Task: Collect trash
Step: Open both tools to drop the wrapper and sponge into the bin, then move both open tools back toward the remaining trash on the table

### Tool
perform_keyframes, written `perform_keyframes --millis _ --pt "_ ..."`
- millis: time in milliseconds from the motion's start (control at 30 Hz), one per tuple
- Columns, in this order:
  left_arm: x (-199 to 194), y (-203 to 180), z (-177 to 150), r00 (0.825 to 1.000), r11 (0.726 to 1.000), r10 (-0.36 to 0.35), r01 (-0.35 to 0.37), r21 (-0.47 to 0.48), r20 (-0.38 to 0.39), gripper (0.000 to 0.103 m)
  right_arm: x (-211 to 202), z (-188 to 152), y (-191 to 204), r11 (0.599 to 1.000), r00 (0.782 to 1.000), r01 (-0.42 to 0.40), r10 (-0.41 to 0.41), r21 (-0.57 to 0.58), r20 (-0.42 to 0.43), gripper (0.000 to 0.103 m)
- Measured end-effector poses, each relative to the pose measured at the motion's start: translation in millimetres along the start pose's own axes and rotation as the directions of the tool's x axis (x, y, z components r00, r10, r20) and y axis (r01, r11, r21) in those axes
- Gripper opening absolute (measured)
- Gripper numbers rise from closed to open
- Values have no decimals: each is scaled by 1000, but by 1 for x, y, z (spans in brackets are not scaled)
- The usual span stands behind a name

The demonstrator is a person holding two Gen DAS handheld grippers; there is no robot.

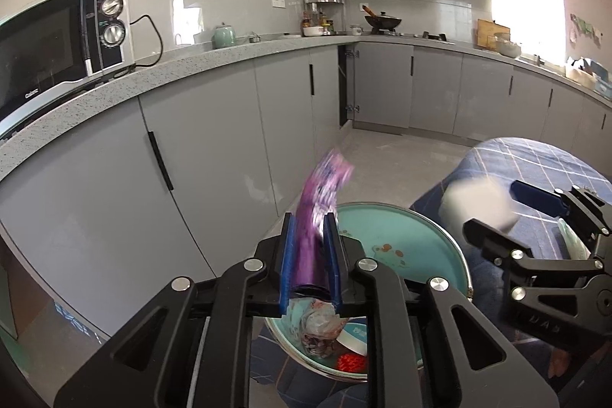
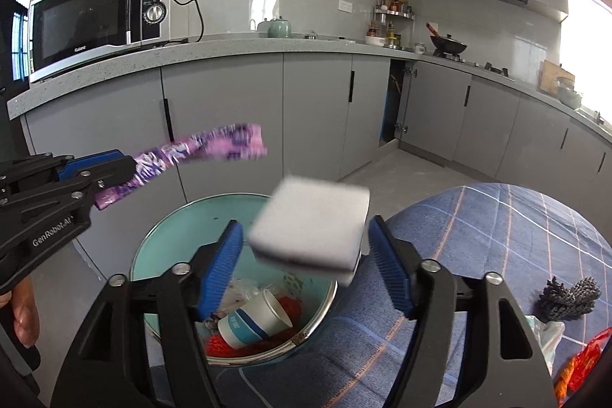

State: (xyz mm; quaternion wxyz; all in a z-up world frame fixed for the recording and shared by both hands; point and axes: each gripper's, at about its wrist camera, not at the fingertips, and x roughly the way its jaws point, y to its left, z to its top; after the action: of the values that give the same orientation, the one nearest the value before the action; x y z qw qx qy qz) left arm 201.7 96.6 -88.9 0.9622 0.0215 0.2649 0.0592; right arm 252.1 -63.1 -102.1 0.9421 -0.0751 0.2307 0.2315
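The left gripper [image 1: 310,255] has its blue fingers [image 1: 287,255] set narrow around a crinkled purple plastic wrapper [image 1: 323,186]; whether they press it cannot be told. The wrapper pokes out beyond the fingertips, blurred. The right gripper [image 2: 306,262] has its fingers [image 2: 223,266] spread wide, and a blurred white square sponge-like block [image 2: 310,228] sits between them, clear of both pads. Directly below both pairs of fingers stands a round teal metal bin [image 2: 183,224] holding a white and blue paper cup [image 2: 254,322] and red netting [image 2: 218,345]. To the right of the bin is a blue checked cloth [image 2: 497,236].
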Motion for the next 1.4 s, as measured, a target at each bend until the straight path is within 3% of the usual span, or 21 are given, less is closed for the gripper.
perform_keyframes --millis 500,633,833,1100,1267,1400 --pt "4 -4 -3 1000 1000 -10 10 3 -14 18 -6 -4 -9 999 999 44 -44 30 -9 70" --pt "2 -7 -4 1000 1000 -5 5 3 -7 34 -13 -6 -13 996 996 83 -82 34 -18 70" --pt "-1 -18 -5 1000 1000 -17 17 14 -2 47 -37 -10 -33 986 988 152 -150 64 -28 70" --pt "-7 -63 -12 994 992 -109 110 60 -14 58 -93 -36 -74 955 961 277 -272 108 -56 72" --pt "-17 -112 -22 978 969 -209 210 132 -26 60 -126 -66 -106 919 930 365 -353 147 -103 73" --pt "-26 -152 -28 954 938 -296 298 178 -42 64 -154 -95 -131 882 900 433 -412 185 -141 73"
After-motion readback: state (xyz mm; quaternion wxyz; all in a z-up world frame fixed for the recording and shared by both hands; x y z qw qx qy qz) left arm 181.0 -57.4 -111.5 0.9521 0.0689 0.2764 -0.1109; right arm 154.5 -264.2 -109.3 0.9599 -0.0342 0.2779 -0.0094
